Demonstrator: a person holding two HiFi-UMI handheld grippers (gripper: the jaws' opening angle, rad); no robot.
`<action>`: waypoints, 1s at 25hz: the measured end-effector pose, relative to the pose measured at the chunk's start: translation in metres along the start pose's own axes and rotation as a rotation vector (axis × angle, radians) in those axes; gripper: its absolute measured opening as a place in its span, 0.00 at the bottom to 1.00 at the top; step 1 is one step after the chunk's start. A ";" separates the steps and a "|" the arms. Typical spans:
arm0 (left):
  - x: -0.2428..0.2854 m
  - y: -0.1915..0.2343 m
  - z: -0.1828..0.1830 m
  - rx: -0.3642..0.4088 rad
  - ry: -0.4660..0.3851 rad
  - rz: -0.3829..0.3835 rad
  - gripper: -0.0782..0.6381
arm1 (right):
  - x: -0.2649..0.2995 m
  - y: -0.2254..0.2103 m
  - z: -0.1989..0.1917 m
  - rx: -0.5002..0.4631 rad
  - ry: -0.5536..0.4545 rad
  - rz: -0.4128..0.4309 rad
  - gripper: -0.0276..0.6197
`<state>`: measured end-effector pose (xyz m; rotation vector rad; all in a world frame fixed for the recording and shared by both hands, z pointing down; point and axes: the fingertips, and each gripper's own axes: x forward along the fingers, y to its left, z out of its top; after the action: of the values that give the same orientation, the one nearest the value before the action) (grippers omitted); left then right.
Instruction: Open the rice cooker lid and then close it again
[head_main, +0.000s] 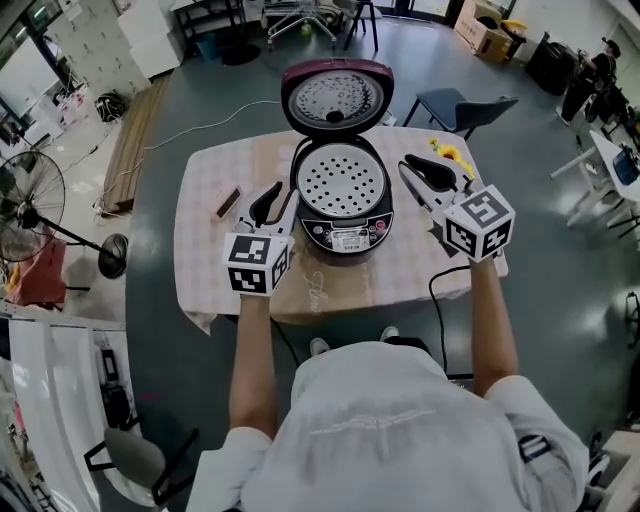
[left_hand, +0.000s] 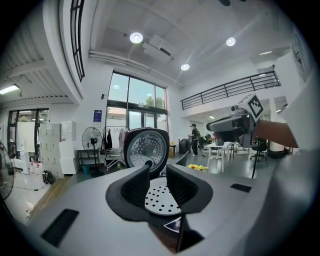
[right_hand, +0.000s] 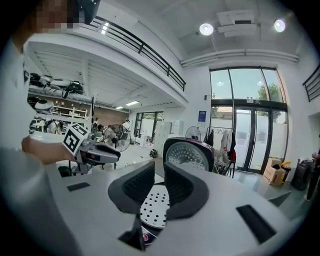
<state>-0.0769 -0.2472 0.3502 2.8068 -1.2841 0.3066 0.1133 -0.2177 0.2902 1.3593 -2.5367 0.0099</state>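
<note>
Rice cooker (head_main: 345, 228) sat on the table (head_main: 215, 170) between both grippers. Left gripper (head_main: 268, 203) was near its left side, jaws moderately apart, holding nothing. Right gripper (head_main: 430, 172) showed jaws narrowly apart, likewise empty. Behind, the lid (head_main: 335, 97) stood fully raised.

Workshop hall — mezzanine railing (left_hand: 230, 90), tall windows (left_hand: 135, 105), lockers (left_hand: 50, 147) (a floor fan (head_main: 30, 205))

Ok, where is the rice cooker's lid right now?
Head view, centre: the lid stands raised at the far edge of the rice cooker, beyond the perforated tray.
</note>
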 end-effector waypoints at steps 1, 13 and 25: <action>-0.003 0.002 0.000 0.000 0.001 -0.009 0.26 | 0.001 0.001 0.003 0.011 -0.002 -0.005 0.16; -0.009 0.031 -0.016 -0.030 0.024 -0.023 0.26 | 0.036 -0.020 0.024 -0.044 0.030 -0.090 0.13; 0.037 0.056 -0.020 -0.046 0.070 0.035 0.26 | 0.103 -0.092 0.055 -0.094 0.023 -0.013 0.16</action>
<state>-0.0985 -0.3091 0.3744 2.7126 -1.3100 0.3691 0.1219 -0.3601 0.2500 1.3318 -2.4763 -0.0936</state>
